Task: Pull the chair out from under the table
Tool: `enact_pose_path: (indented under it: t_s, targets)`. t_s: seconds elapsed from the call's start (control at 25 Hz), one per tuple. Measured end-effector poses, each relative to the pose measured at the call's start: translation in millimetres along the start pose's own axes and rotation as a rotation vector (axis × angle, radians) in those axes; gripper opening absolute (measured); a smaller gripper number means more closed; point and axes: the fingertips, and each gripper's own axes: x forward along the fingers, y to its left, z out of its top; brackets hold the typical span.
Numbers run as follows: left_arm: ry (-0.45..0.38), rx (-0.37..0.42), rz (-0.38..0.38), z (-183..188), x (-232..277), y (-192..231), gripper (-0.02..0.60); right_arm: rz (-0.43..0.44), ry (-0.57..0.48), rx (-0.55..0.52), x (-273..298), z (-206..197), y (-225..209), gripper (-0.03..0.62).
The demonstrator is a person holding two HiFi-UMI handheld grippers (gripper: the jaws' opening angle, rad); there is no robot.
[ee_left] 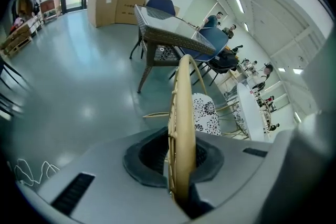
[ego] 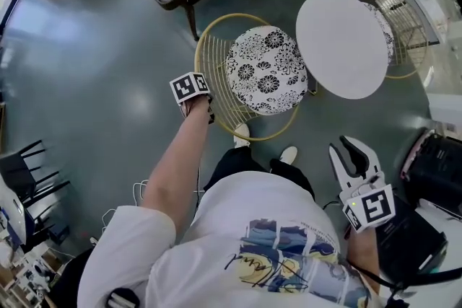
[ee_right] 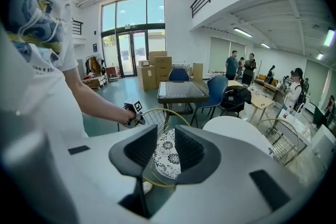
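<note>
My left gripper [ee_left: 181, 168] pinches chair [ego: 266, 68] back rim beside table [ego: 343, 43], ready to pull; right gripper [ee_right: 166, 150] spread, empty, clear of table

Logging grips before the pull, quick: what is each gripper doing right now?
Left gripper: closed on the yellow chair rim.
Right gripper: open, holding nothing.

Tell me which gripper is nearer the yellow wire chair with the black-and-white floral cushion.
Left. The left gripper is shut on the yellow wire chair's backrest rim. The right gripper hangs open and empty, apart from it, at the person's right side.
</note>
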Motion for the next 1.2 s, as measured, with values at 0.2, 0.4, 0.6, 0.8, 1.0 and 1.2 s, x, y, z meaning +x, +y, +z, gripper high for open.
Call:
enact_pose_path:
  t_s: [0.2,0.4,0.6,0.8,1.0,1.2]
  targets:
    - [-0.030,-0.069,0.027,-1,-56,102,0.028,0.037,-0.010,-0.024,15,22,77,0.107]
    - [-0.043,-0.133,0.063,0,-53,112,0.023,0.089,-0.021,-0.032,31,19,43,0.107]
    - [-0.057,-0.159,0.077,-5,-51,116,0.023,0.135,-0.018,-0.045,41,11,13,0.107]
    - [-0.062,-0.166,0.097,-8,-48,125,0.023,0.165,-0.016,-0.056,47,2,-11,0.107]
    - [-0.064,-0.178,0.107,-9,-59,149,0.021,0.178,-0.007,-0.061,49,0,-19,0.107]
    - [-0.064,-0.197,0.114,-11,-84,187,0.021,0.195,-0.008,-0.075,48,9,-1,0.107]
